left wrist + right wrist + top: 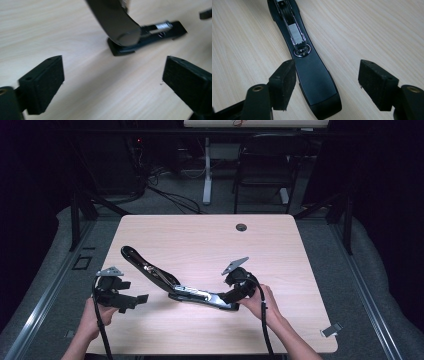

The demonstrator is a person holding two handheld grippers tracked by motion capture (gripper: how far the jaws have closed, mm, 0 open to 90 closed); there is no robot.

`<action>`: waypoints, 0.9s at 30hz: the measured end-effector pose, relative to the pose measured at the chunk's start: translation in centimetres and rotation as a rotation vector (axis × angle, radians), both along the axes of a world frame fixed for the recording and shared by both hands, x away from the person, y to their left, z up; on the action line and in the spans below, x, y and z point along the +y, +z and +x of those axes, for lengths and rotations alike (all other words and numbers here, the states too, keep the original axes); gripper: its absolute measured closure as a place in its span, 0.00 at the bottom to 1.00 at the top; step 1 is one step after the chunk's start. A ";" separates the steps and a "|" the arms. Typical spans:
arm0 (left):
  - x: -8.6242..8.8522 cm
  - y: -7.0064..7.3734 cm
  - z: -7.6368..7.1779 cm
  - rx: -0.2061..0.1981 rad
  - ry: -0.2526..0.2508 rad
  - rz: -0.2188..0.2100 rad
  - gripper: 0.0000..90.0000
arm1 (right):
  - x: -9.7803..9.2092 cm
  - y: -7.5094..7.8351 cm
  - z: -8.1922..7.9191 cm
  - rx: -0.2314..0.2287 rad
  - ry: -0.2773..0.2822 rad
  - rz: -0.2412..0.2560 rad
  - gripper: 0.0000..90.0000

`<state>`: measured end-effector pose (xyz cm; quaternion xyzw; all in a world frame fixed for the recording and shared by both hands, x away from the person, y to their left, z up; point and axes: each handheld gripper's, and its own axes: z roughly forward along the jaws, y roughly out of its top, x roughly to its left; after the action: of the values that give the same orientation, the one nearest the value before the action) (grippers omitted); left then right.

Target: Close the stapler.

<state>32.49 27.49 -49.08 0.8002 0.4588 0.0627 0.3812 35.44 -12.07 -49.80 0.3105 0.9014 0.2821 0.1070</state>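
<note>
A black stapler [180,287], swung open, lies on the counter [200,240]; its base runs toward the right gripper [239,290], its raised arm toward the left gripper [131,299]. Right jaws are apart, straddling the base's end. Left jaws, also apart, are short of the arm's tip. The right gripper view reveals the base's metal anvil [302,51].

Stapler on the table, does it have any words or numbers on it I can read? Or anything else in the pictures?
No words, numbers or brand marks can be read anywhere.
The black stapler, opened out flat: plain glossy black and bare metal in the right gripper view, no lettering.
The left tongs and right tongs: plain black pads, no print.
The table: bare wood grain.
The small object near the table's right corner: too small to tell.
</note>
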 end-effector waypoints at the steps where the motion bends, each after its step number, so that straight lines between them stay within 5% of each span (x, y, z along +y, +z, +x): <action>1: 0.2 0.1 0.0 -0.010 0.027 -0.001 0.09 | 0.2 0.1 -0.1 -0.005 0.000 -0.002 0.36; 7: 0.8 0.3 0.7 -0.085 0.188 0.034 0.34 | 0.8 0.4 -0.3 -0.030 0.016 0.013 0.56; 11: 1.3 0.4 0.8 -0.122 0.261 0.001 0.55 | 1.4 0.4 -0.4 -0.046 0.022 0.006 0.66; 13: 1.7 0.3 1.0 -0.119 0.279 -0.052 0.65 | 1.7 0.4 -0.4 -0.049 0.026 0.010 0.70; 19: 1.7 0.1 1.9 -0.153 0.244 -0.046 0.92 | 2.2 0.6 -0.5 -0.063 0.036 0.016 0.78; 23: 1.2 -0.1 2.8 -0.179 0.221 -0.015 0.99 | 2.4 0.8 -0.4 -0.067 0.038 0.018 0.83; 27: 0.9 0.0 3.2 -0.189 0.207 -0.046 1.00 | 2.7 0.9 -0.2 -0.074 0.032 0.038 0.88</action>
<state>35.73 28.41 -49.06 0.7303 0.5020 0.1663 0.4324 35.24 -9.37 -48.86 0.2874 0.8961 0.3122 0.1299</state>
